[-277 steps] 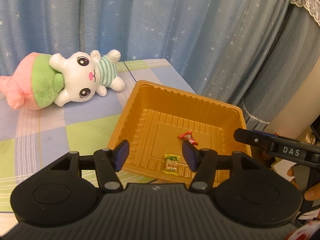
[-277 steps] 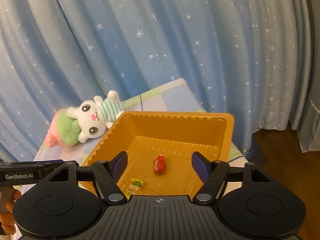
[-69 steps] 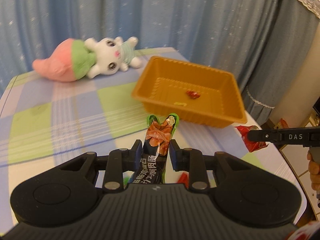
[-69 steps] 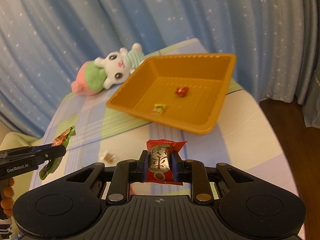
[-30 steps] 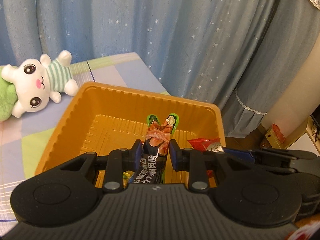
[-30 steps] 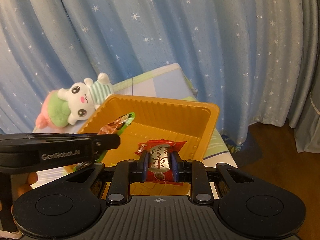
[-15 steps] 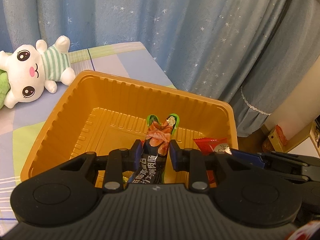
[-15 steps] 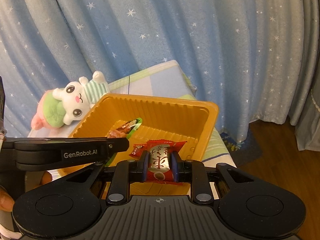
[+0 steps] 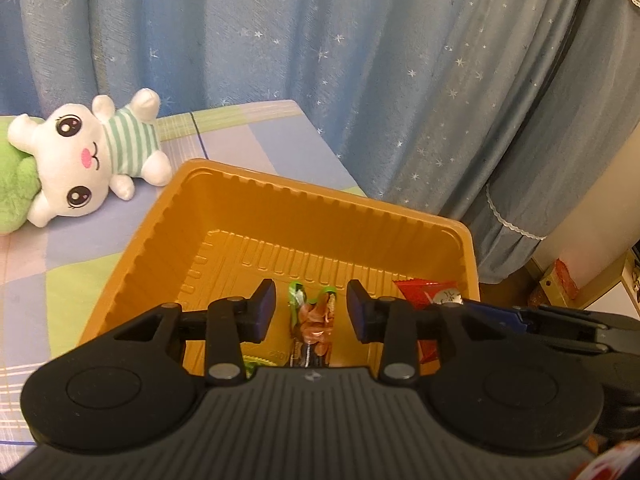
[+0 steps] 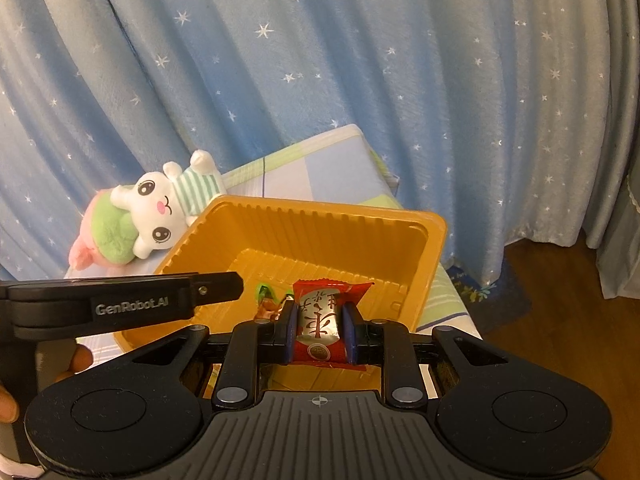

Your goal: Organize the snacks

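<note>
An orange plastic tray point(image 9: 280, 200) sits on the checked tablecloth; it also shows in the right wrist view point(image 10: 434, 236). My left gripper point(image 9: 311, 312) is open above the tray. A green and dark sausage packet point(image 9: 314, 320) lies free between its spread fingers, on the tray floor; it shows in the right wrist view point(image 10: 269, 305) too. My right gripper point(image 10: 318, 326) is shut on a red candy packet point(image 10: 320, 320) and holds it over the tray's near side. That packet point(image 9: 434, 294) shows at the right in the left wrist view.
A white and green plush rabbit point(image 9: 80, 168) lies left of the tray, also in the right wrist view point(image 10: 148, 216). A small yellow-green snack point(image 9: 256, 362) lies in the tray. Blue starred curtains hang behind. The table edge and wooden floor point(image 10: 560, 300) are at the right.
My left gripper has opened and let go of the sausage packet, which now lies in the tray. My right gripper still holds the red candy packet over the tray.
</note>
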Motion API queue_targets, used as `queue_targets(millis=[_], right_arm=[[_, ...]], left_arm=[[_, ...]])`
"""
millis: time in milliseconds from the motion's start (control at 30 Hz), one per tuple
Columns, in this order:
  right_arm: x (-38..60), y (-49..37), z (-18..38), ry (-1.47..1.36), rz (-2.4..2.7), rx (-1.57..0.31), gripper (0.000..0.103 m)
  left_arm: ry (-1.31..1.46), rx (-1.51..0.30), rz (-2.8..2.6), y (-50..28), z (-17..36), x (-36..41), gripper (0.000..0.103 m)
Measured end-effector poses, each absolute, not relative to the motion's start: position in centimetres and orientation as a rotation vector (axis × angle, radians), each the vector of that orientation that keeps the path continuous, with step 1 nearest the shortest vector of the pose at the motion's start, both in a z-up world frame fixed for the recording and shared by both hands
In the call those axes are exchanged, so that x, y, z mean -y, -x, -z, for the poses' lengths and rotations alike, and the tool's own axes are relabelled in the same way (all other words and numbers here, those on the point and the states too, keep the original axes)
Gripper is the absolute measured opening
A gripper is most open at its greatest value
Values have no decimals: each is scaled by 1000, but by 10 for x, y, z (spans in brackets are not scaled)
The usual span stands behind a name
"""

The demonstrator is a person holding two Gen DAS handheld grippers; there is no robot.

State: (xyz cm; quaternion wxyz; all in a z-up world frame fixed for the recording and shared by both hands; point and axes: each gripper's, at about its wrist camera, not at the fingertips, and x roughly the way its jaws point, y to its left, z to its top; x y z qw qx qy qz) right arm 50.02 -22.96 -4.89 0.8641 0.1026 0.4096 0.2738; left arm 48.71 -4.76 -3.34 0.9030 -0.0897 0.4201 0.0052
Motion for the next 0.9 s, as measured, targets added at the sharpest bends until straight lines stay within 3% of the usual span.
queue_targets(millis=[533, 567, 600, 667, 733, 900], right_arm=[[222, -499, 39, -248, -586, -797, 27], [221, -499, 38, -248, -587, -794, 40], [222, -499, 36, -253, -589, -791, 60], [227, -494, 33, -285, -583, -759, 74], [231, -491, 30, -304, -598, -745, 74], [241, -483, 21, -333, -623, -747, 79]], left_arm=[[192, -845, -72, -460, 16, 30, 48], [192, -843, -75, -458, 15, 30, 49], [191, -840, -79, -456, 13, 30, 50], [185, -835, -89, -451, 10, 30, 53], [188, -830, -100, -446, 7, 31, 60], [209, -816, -106, -429, -3, 31, 67]])
